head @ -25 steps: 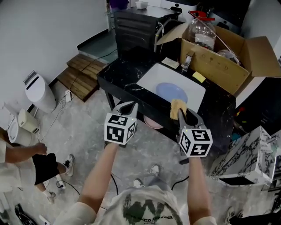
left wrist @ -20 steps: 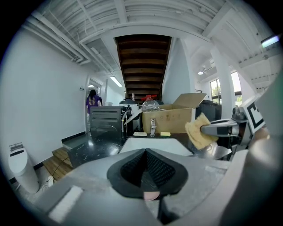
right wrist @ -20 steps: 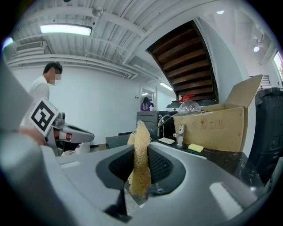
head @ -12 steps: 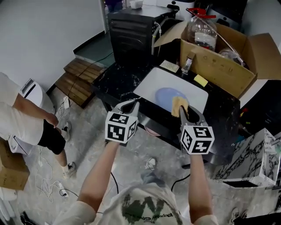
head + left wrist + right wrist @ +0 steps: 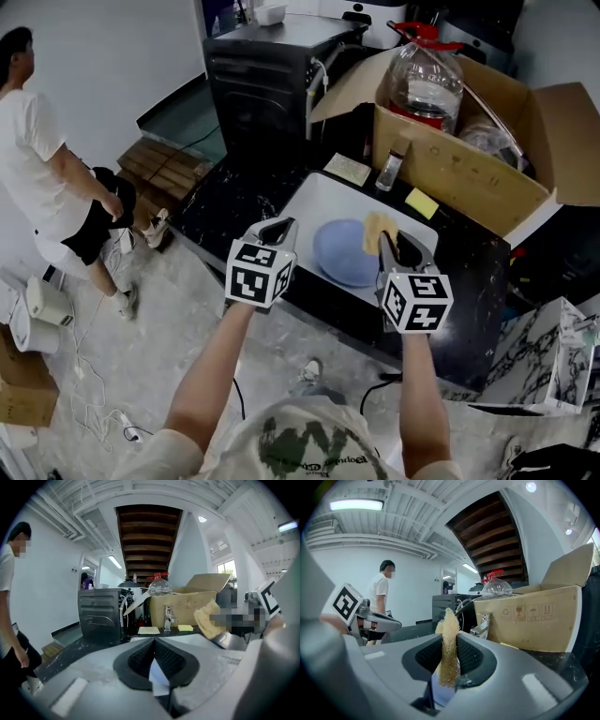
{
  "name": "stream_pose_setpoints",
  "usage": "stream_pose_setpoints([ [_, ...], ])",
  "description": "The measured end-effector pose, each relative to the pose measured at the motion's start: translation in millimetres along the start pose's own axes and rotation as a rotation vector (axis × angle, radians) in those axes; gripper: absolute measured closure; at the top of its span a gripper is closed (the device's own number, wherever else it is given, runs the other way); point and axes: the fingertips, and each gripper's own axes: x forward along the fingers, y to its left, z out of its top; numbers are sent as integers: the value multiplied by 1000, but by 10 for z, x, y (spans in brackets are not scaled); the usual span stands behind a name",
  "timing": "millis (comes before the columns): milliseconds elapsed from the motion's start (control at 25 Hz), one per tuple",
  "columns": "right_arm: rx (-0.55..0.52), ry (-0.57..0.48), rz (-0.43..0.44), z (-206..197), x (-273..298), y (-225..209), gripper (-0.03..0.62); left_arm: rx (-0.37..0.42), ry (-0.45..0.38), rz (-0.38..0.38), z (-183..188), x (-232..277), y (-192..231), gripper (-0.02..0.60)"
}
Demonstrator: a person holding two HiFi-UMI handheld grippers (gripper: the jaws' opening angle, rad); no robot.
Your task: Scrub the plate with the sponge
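A light blue plate (image 5: 343,251) lies in the white sink (image 5: 312,205) set in a black counter. My right gripper (image 5: 389,241) is shut on a tan sponge (image 5: 379,229), which hangs just above the plate's right edge. In the right gripper view the sponge (image 5: 449,620) stands pinched between the jaws of the right gripper (image 5: 449,641). My left gripper (image 5: 275,228) hovers over the sink's front left rim, beside the plate. Seen in its own view, the left gripper (image 5: 154,644) has its jaws closed together with nothing between them, and the sponge (image 5: 206,618) shows to the right.
A faucet (image 5: 386,172) and a yellow sponge (image 5: 422,203) sit behind the sink. A cardboard box (image 5: 469,150) with a water jug (image 5: 422,80) stands at the back right, a black appliance (image 5: 262,84) at the back left. A person (image 5: 52,159) stands on the floor at left.
Both grippers have come nearer the counter and now hang over the sink, the sponge reaching the plate's edge. The person at left has walked further back.
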Motion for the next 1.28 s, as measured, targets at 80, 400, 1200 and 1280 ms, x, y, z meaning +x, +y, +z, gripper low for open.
stream_pose_setpoints([
  [80, -1, 2, -6, 42, 124, -100, 525, 3, 3, -8, 60, 163, 24, 578],
  [400, 14, 1, -30, 93, 412, -390, 525, 21, 13, -37, 212, 637, 57, 578],
  [1200, 65, 20, -97, 0, 797, -615, 525, 67, 31, -105, 310, 1203, 236, 578],
  [1280, 72, 24, -128, -15, 830, -647, 525, 73, 27, -139, 324, 1298, 240, 578],
])
